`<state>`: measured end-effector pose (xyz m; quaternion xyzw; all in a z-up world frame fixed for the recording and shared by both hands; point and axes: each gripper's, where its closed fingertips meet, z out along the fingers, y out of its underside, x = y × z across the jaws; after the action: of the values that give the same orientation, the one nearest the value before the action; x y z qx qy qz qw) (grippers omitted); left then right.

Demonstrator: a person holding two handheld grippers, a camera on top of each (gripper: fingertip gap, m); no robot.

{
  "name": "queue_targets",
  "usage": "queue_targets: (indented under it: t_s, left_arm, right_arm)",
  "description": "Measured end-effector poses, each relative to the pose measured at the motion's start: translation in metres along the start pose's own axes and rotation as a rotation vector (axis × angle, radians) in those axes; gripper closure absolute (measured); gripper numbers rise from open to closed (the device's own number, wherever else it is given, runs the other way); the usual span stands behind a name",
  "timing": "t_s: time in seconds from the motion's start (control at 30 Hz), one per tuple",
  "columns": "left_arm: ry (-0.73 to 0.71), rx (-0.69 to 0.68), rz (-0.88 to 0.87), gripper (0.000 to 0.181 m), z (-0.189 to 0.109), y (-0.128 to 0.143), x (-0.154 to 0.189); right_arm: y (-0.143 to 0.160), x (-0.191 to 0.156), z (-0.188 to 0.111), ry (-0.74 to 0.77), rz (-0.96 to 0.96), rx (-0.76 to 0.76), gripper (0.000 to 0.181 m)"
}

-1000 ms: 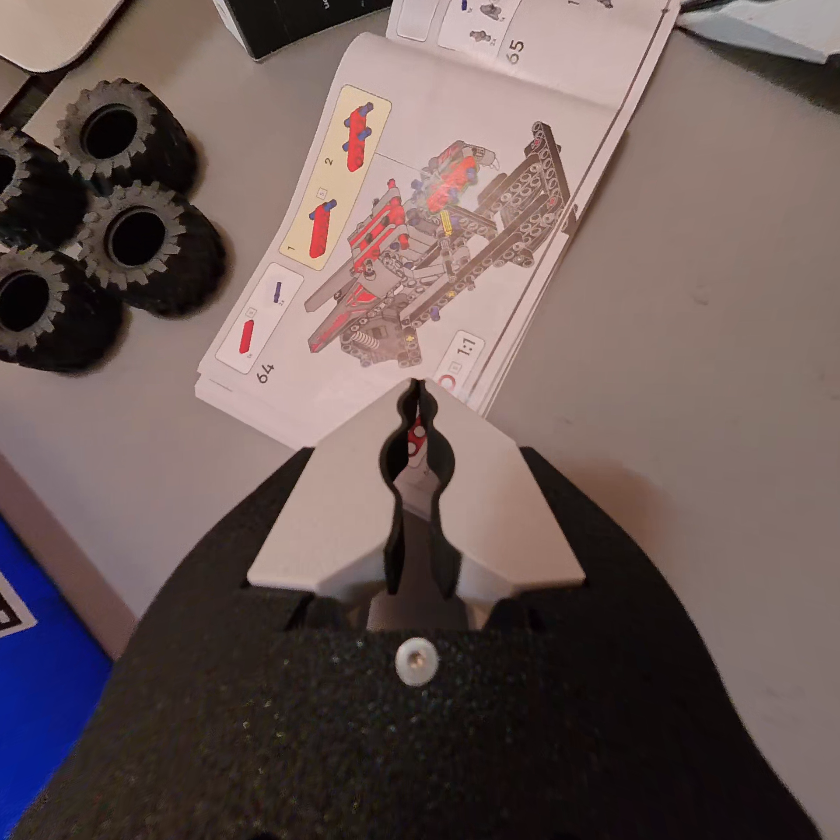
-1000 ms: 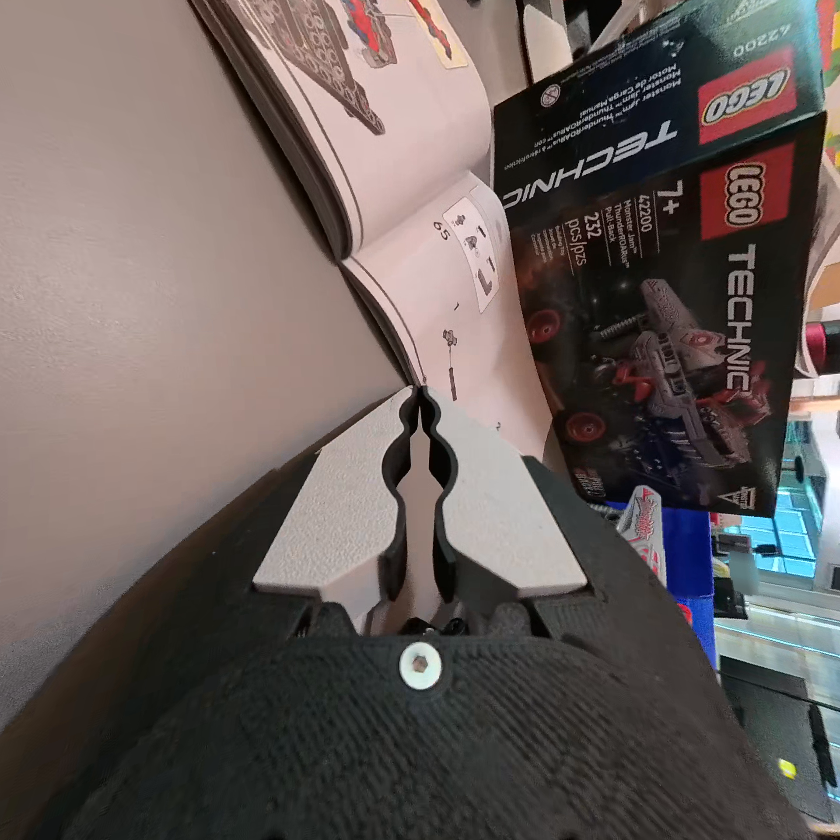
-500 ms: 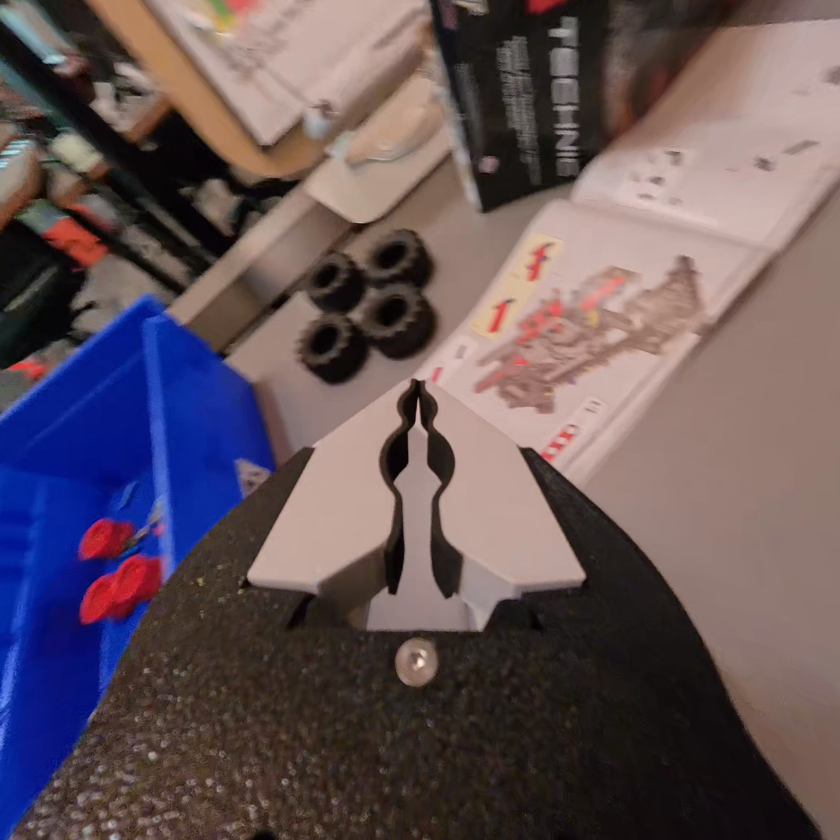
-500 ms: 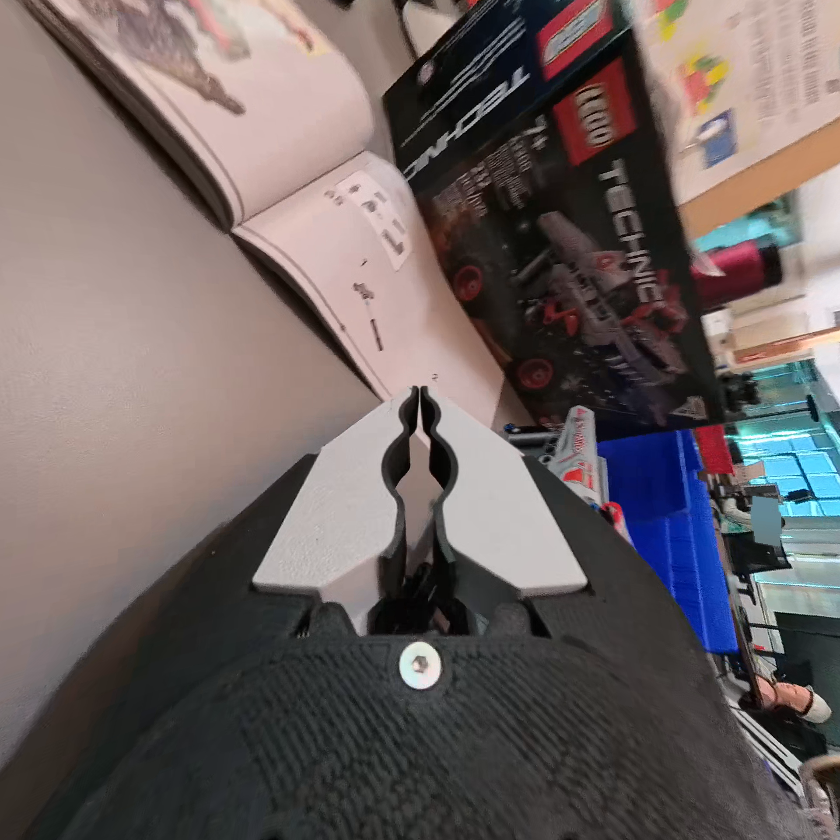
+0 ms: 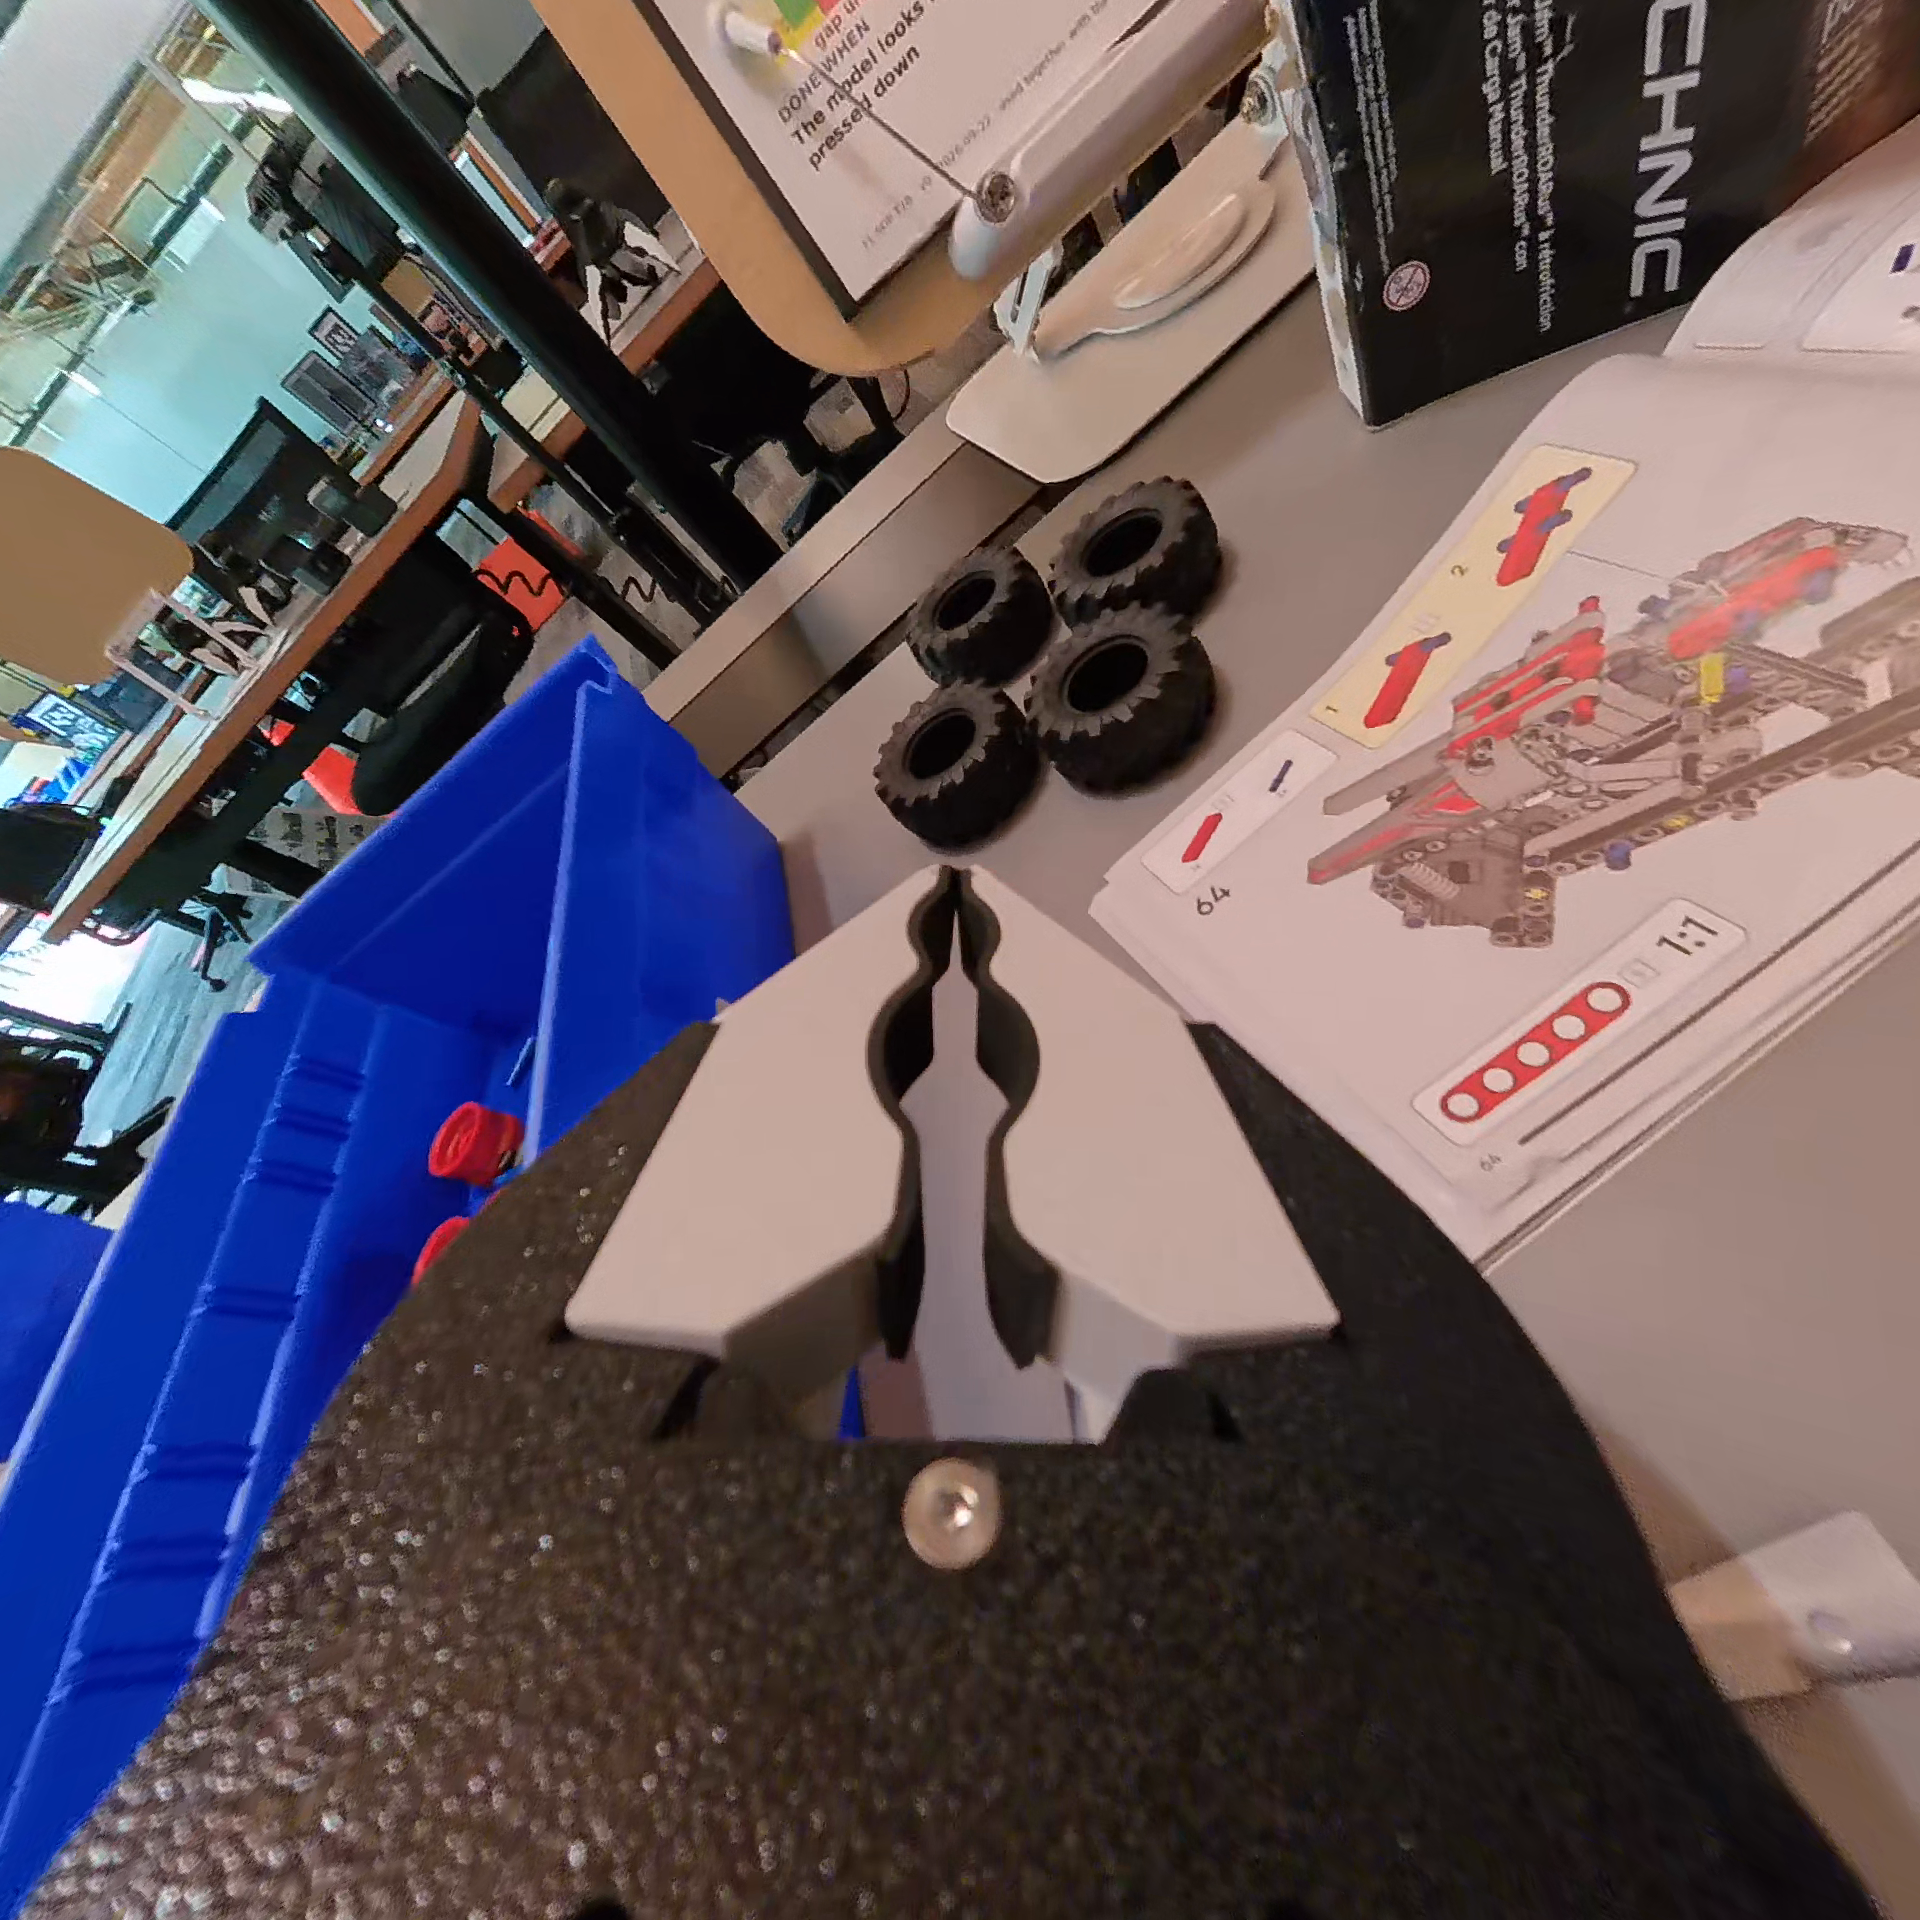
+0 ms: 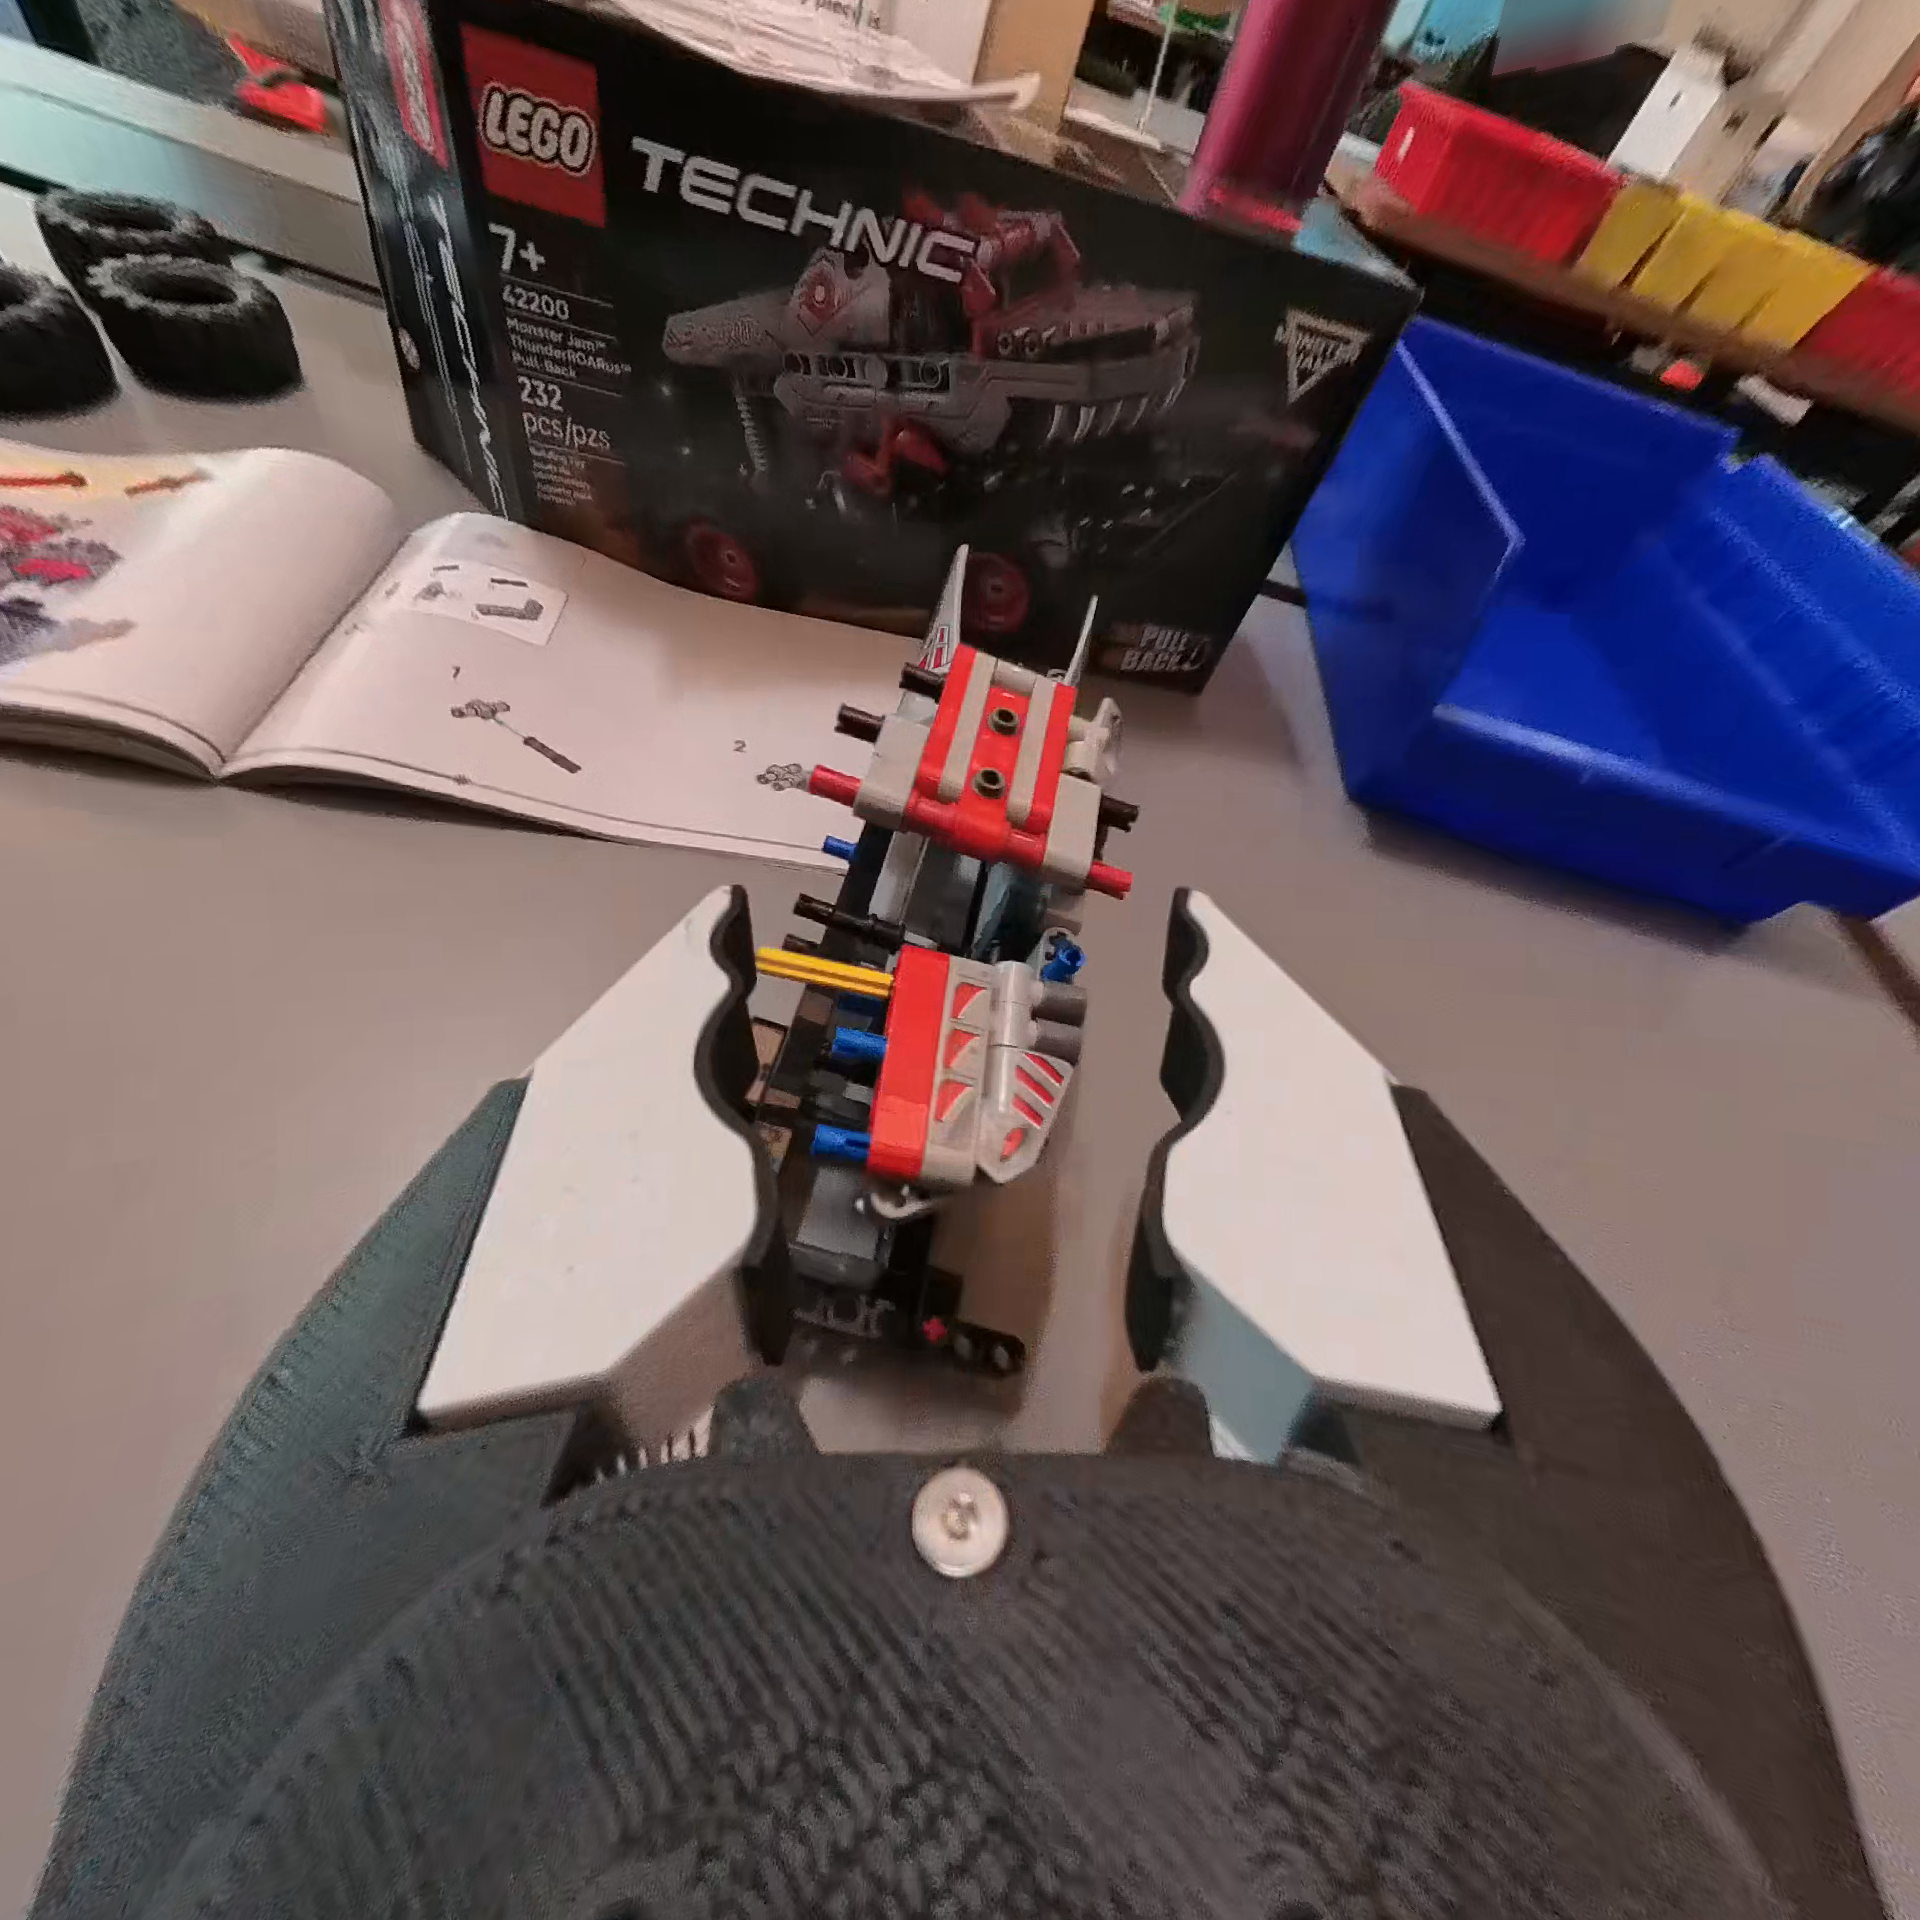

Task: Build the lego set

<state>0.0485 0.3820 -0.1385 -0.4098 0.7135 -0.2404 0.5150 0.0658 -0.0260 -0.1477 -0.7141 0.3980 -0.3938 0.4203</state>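
Observation:
The half-built red, grey and black lego model stands on the grey table between the fingers of my right gripper, which is open around it; its left finger looks close to or touching the model's side. My left gripper is shut and empty, held above the table edge beside a blue bin with red pieces in it. Several black tyres lie ahead of it, also in the right wrist view. The open instruction booklet lies to its right and shows in the right wrist view.
The black lego box stands behind the model and also shows in the left wrist view. Another blue bin sits at the right. A stand with a white base is at the back left. Red and yellow bins stand farther back. To reach the white base in a straight line is about 35 cm for my left fingers, about 45 cm for my right.
My left gripper swung left from over the booklet to the blue bin, staying shut. My right gripper turned upright, opened, and now has the model between its fingers.

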Motion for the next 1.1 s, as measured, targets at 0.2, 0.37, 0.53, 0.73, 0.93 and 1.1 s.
queue_targets:
  t_s: [0.2, 0.37, 0.53, 0.73, 0.93, 1.1]
  left_arm:
    - [-0.023, 0.021, -0.010, 0.181, 0.005, 0.006, 0.007]
    - [-0.063, 0.062, 0.050, 0.181, 0.005, 0.001, 0.012]
    - [-0.033, 0.007, 0.046, 0.181, 0.011, 0.016, 0.016]
    - [-0.024, -0.022, 0.003, 0.181, 0.009, 0.023, 0.009]
    - [0.074, 0.025, 0.078, 0.181, 0.005, 0.000, 0.030]
    - [0.236, 0.132, 0.099, 0.181, -0.011, -0.032, 0.068]
  right_arm:
    - [0.007, -0.010, 0.008, -0.081, -0.005, -0.022, 0.116]
    - [0.012, -0.010, -0.004, -0.080, -0.071, -0.052, 0.116]
    - [0.024, -0.003, -0.031, -0.032, -0.087, -0.118, 0.116]
    - [0.041, 0.021, -0.065, 0.060, -0.090, -0.125, 0.116]
    - [0.047, 0.067, -0.091, 0.198, -0.114, -0.040, 0.146]
    - [0.049, 0.057, -0.090, 0.069, -0.110, -0.020, 0.132]
